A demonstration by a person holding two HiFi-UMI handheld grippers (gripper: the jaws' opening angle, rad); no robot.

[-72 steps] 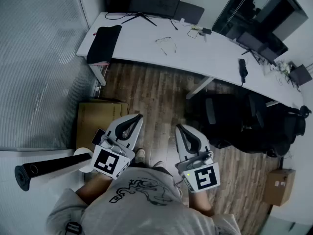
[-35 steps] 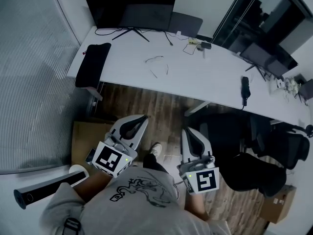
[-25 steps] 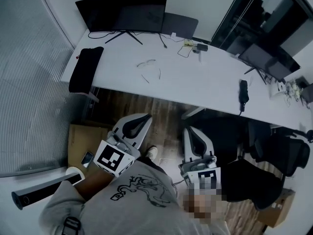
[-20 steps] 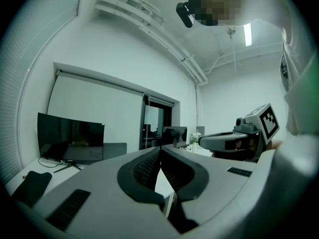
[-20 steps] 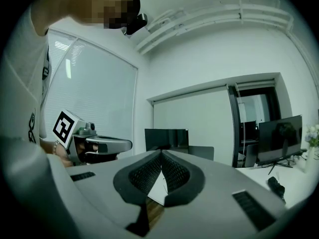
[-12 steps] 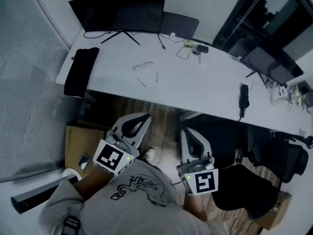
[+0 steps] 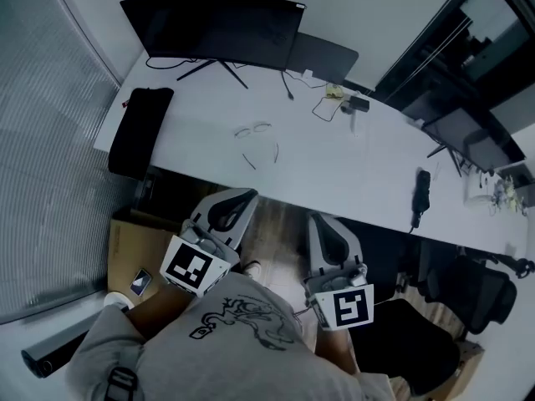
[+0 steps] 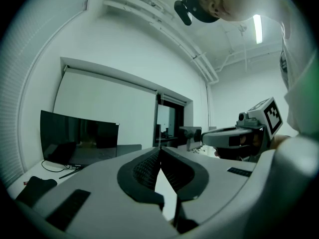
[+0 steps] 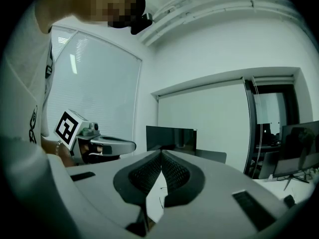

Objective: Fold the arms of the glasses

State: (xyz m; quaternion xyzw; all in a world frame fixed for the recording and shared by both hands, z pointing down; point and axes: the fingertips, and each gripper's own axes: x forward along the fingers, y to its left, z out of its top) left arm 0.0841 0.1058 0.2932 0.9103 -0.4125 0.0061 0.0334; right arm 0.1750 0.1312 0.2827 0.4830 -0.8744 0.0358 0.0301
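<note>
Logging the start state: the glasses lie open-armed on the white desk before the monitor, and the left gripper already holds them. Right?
No. The glasses lie open-armed on the white desk before the monitor, but the left gripper holds nothing: the left gripper view shows its fingers shut on each other, empty.

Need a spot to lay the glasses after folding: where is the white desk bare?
Bare: white desk between the thin-framed glasses and the black handset, and between glasses and black soft case. Crowded: cables by the black monitor.
</note>
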